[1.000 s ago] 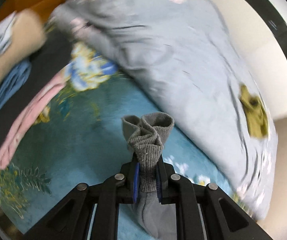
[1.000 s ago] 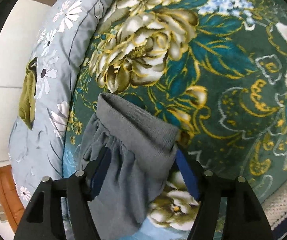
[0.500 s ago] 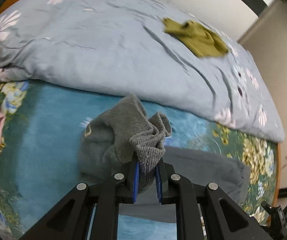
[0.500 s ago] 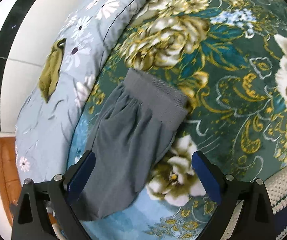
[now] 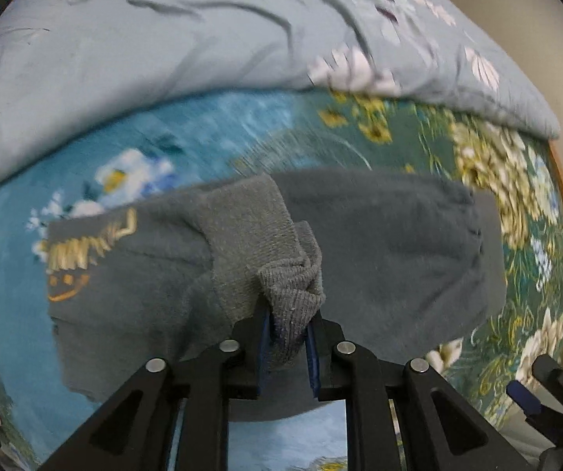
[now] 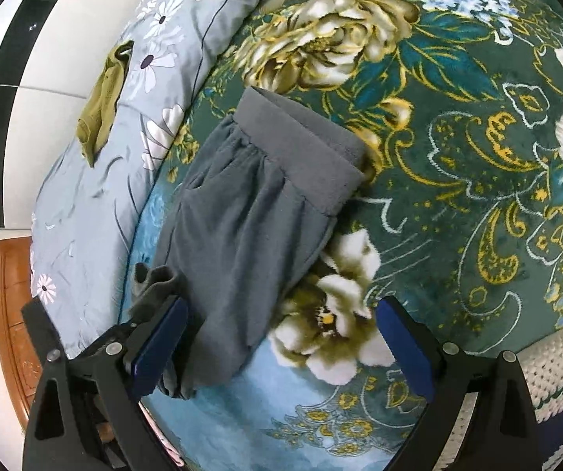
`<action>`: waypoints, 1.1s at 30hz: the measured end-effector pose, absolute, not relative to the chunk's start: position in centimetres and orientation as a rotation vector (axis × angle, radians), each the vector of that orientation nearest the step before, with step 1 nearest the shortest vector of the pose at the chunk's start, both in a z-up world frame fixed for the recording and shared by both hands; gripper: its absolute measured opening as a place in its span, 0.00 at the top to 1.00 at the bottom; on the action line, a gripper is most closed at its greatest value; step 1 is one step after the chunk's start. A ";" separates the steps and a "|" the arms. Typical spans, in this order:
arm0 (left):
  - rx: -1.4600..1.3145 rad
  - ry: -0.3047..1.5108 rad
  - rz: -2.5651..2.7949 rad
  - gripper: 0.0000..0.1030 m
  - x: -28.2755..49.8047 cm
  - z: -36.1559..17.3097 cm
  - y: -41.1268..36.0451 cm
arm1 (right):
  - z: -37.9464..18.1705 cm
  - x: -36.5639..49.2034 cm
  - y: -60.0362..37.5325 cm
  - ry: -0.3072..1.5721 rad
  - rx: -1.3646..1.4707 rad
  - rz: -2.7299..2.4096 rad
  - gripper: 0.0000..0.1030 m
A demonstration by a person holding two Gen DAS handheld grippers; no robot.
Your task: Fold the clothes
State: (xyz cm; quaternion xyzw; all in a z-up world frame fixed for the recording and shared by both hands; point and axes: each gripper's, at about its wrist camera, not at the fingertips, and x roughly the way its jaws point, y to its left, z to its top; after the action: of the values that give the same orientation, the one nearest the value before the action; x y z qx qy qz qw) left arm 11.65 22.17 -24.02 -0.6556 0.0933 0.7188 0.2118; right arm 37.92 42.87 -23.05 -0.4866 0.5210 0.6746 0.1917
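The grey trousers (image 6: 250,212) lie folded on the flowered blanket (image 6: 458,125), waistband away from the right gripper (image 6: 281,345), beside the pale blue quilt (image 6: 97,204). The right gripper hovers just above their near end, its 2 blue pads spread wide with nothing between them. The left gripper (image 5: 287,349) pinches the ribbed cuff (image 5: 295,286) of 1 leg over the folded cloth; its jaws have just eased open slightly, cuff between them. An olive garment (image 6: 104,94) rests on the quilt.
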 end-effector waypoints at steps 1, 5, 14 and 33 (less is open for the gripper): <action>-1.837 0.261 1.983 0.81 11.7 -24.5 22.4 | -23.1 38.0 43.0 1.463 -1.369 1.892 0.05; -1.879 0.265 1.919 0.75 11.5 -25.8 23.2 | -23.3 37.6 43.6 1.456 -1.378 1.904 0.05; -1.854 0.090 1.794 0.58 12.0 -22.9 20.3 | -23.6 34.8 43.2 1.470 -1.400 1.966 0.05; -2.367 0.023 1.984 0.45 8.7 -28.8 0.3 | -31.1 19.9 33.3 1.414 -1.958 2.139 0.06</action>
State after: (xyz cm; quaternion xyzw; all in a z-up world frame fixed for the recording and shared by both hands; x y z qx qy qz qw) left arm 8.75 0.35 -28.85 -0.7661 0.0074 0.6421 0.0267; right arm 19.89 33.26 -31.10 -0.6064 0.4380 0.6623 -0.0422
